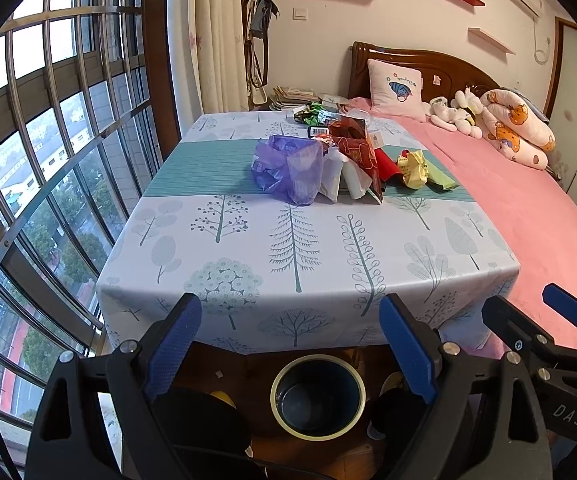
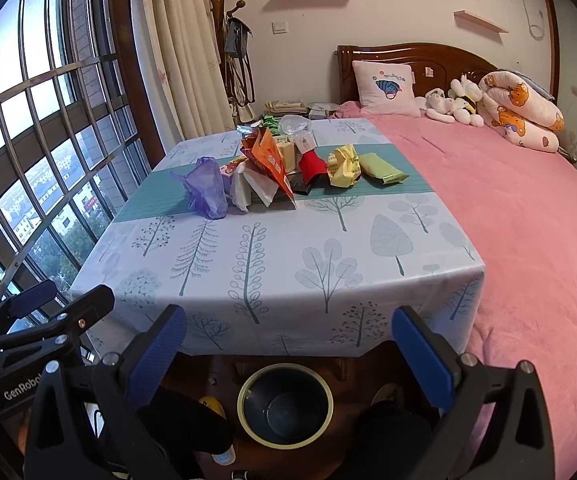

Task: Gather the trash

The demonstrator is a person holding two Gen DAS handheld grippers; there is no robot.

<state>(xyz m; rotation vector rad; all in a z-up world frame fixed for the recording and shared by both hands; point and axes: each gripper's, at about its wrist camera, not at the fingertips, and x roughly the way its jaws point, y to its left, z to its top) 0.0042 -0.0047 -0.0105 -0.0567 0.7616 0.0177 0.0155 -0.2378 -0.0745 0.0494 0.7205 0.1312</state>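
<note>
A pile of trash lies across the teal stripe of the table: a purple plastic bag [image 1: 288, 170] [image 2: 206, 188], white wrappers [image 1: 344, 178], a red-orange snack packet [image 1: 354, 144] [image 2: 268, 156], a yellow wrapper [image 1: 412, 168] [image 2: 344, 166] and a green packet [image 1: 442, 178] [image 2: 380, 168]. A dark bin with a pale rim [image 1: 318, 398] [image 2: 285, 404] stands on the floor under the table's near edge. My left gripper [image 1: 292, 346] and my right gripper [image 2: 288, 354] both hover open before that edge, above the bin, nothing between their blue pads.
The table [image 1: 248, 248] wears a tree-print cloth. A barred window [image 1: 48, 160] runs along the left. A pink bed [image 1: 528, 220] with a pillow and plush toys lies to the right. Books and small items sit behind the table. Shoes lie beside the bin.
</note>
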